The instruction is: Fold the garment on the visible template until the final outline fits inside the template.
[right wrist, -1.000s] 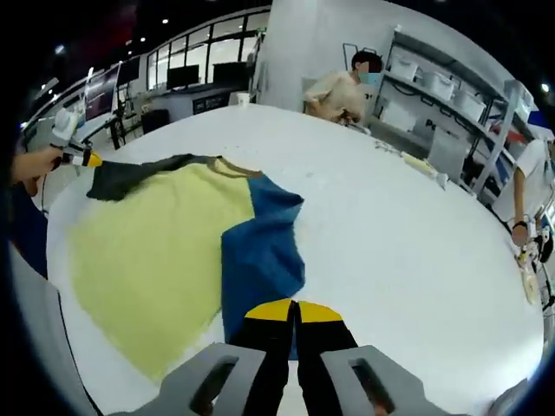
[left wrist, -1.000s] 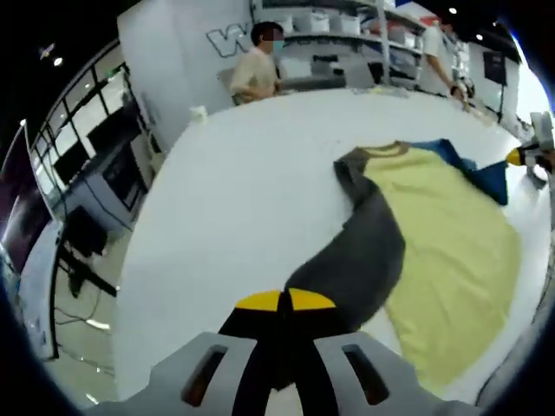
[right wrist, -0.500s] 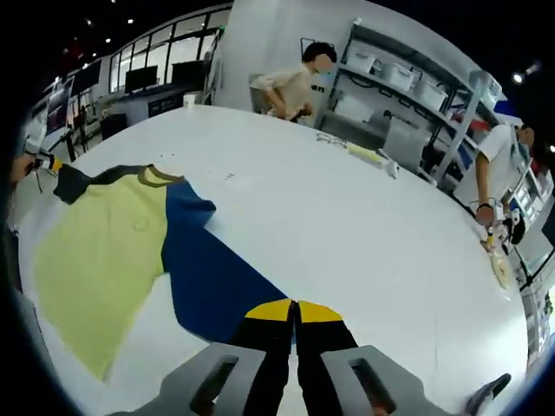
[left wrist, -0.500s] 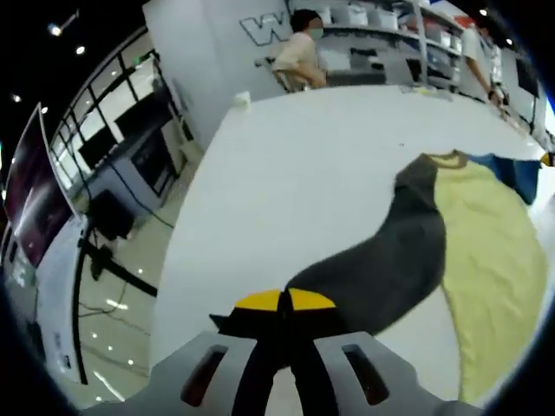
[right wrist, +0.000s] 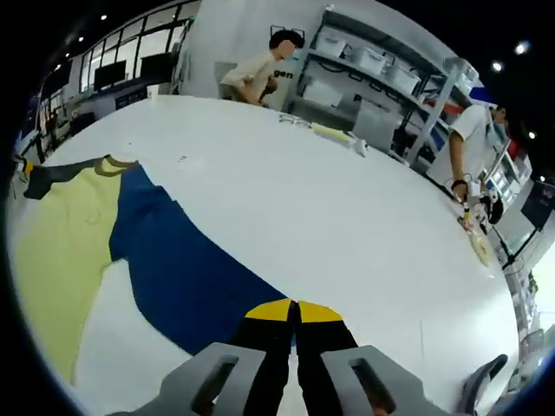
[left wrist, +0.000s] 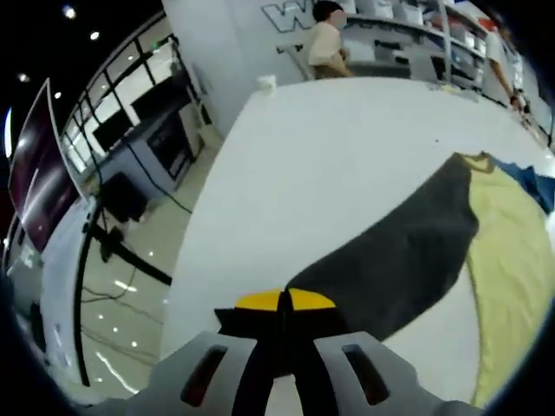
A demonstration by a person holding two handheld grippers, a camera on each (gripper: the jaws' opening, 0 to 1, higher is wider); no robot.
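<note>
Though each gripper has hold of a sleeve, the folding itself looks hardly begun. Nearest in the left gripper view, the left gripper [left wrist: 285, 301] has its jaws pressed together on the end of the grey sleeve [left wrist: 395, 264], which runs away across the white table [left wrist: 329, 147] toward the pale yellow body [left wrist: 512, 260] of the garment. In the right gripper view the right gripper [right wrist: 292, 311] is likewise closed, pinching the tip of the blue sleeve [right wrist: 173, 269], and that sleeve stretches back to the same yellow body [right wrist: 48, 251] with its brownish collar [right wrist: 113, 162] at the top.

So the garment lies flat on the table with both sleeves drawn straight out to the sides, spread wide rather than folded. I would judge this the laying-out stage: no fold is in yet, and both sleeves and the body are left to be brought inward. I can make out no template outline on the table, so I cannot tell how the garment sits against it.

Farther off, a small cup [left wrist: 267, 83] stands at the table's far edge, and a person in a light shirt [right wrist: 251, 74] leans at that edge. Another person [right wrist: 473, 147] works to the side, near shelving with bins [right wrist: 381, 74].

As for writing, large white letters sit high on the back wall [left wrist: 290, 12], cut off and unreadable, and a few letters behind the person's shoulder read perhaps "gen".
</note>
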